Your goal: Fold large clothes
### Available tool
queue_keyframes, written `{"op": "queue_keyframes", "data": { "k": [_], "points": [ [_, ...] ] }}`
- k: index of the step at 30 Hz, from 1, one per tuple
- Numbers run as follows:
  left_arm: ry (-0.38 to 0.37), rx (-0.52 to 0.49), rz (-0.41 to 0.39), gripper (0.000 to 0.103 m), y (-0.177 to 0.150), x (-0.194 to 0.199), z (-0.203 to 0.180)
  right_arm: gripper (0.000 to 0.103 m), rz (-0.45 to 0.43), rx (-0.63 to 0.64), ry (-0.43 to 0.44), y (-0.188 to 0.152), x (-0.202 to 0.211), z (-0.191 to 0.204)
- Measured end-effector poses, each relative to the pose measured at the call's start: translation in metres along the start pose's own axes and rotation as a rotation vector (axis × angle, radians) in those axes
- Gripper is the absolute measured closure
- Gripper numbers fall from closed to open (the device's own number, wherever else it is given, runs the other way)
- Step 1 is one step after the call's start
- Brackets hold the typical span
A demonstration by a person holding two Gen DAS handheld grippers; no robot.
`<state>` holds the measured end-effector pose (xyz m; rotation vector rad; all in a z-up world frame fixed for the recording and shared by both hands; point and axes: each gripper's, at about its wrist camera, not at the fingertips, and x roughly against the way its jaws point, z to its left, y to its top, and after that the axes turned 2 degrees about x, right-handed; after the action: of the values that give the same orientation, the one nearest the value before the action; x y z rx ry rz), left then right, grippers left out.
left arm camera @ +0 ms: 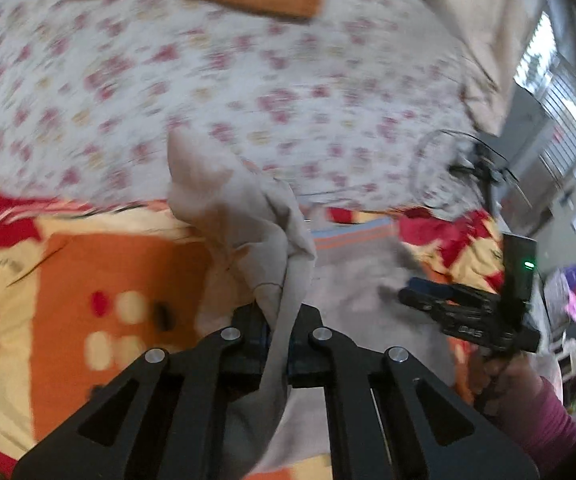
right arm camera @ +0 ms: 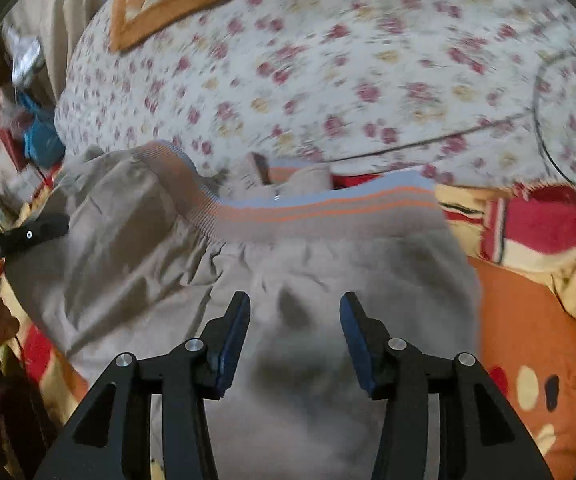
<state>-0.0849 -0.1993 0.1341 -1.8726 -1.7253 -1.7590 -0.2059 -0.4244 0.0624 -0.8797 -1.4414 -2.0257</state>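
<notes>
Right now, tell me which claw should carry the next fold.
Left. The left claw is already shut on a bunch of the beige garment; the right claw hangs open above it, gripping nothing.

One grey garment [right arm camera: 288,280] lies at the centre, with one striped waistband [right arm camera: 328,204] toward twelve o'clock of it. Two grippers show: the left gripper [left arm camera: 278,344] at six o'clock in its own view, and the right gripper [right arm camera: 294,340] at six o'clock in its own. One red, orange and yellow blanket [right arm camera: 528,320] sits at three o'clock. One floral sheet [right arm camera: 368,72] fills twelve o'clock. One orange-bordered cushion [right arm camera: 176,0] lies at eleven o'clock (partly cut off). One thin cable [right arm camera: 448,136] runs at two o'clock.
</notes>
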Motion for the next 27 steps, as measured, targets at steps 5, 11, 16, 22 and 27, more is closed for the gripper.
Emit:
{"op": "queue_keyframes", "data": {
  "k": [5,11,16,22,27],
  "points": [
    [-0.049,-0.116,0.083,0.1,-0.006,-0.041,-0.08,0.051,-0.015,-0.201,0.058,0.002,-0.001,-0.049],
    [-0.068,-0.129,0.223,0.089,-0.041,-0.097,-0.114,0.051,-0.037,-0.489,0.256,-0.007,-0.005,-0.108],
    [-0.111,-0.196,0.18,0.037,-0.034,-0.044,-0.124,0.031,-0.111,-0.593,0.338,-0.009,0.003,-0.121],
    [0.078,-0.152,0.07,0.036,-0.021,0.008,-0.077,0.031,-0.095,-0.599,0.38,-0.01,0.0,-0.113],
    [0.292,0.028,0.08,0.036,-0.041,-0.01,-0.012,0.03,-0.119,-0.515,0.377,-0.003,0.009,-0.093]
  ]
}}
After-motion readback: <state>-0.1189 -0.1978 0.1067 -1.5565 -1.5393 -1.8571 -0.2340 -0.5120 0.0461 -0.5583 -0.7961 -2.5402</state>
